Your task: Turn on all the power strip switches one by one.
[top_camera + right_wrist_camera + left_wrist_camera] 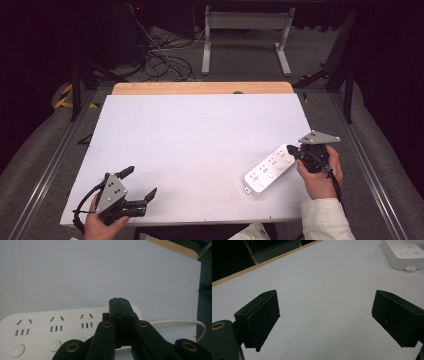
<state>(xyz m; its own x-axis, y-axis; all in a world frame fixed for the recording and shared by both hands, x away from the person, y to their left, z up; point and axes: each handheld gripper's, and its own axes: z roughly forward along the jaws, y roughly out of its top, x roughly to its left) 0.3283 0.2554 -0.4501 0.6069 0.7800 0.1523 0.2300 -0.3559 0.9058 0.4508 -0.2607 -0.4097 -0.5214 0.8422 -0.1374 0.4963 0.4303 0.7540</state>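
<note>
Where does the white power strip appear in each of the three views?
High view: the power strip lies diagonally at the table's right side, beside the right hand-held gripper.
Left gripper view: its end sits in the top right corner.
Right gripper view: it crosses the lower left, under the closed jaws.
Shared landmark: the table's wooden far edge.

Strip (403, 252) is chopped off at the left gripper view's 1 o'clock corner, and its cord (180, 322) vanishes behind the right gripper (119, 305).
</note>
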